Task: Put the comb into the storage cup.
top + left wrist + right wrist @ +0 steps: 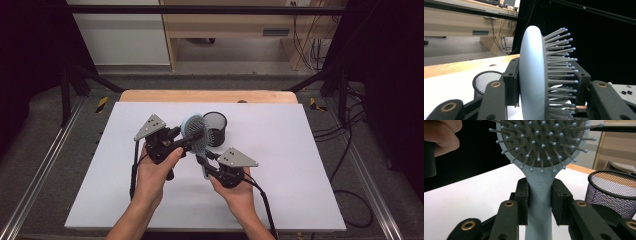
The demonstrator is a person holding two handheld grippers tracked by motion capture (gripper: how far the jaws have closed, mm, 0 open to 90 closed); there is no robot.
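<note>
A light blue paddle hairbrush (194,130) with grey bristles hangs above the white table, held by both grippers. My left gripper (186,141) is shut on the brush head (531,75), one pad on its smooth back and the other against the bristles. My right gripper (204,165) is shut on the brush handle (539,202), with a pad on each side and the bristles facing its camera. A black mesh cup (216,129) stands upright on the table just behind the brush; the mesh cup (611,192) is also at the right of the right gripper view.
A white sheet (280,165) covers the table, with a wooden strip (210,96) at its far edge. Black frame bars and cables flank the table. A wooden shelf unit (235,30) stands beyond it.
</note>
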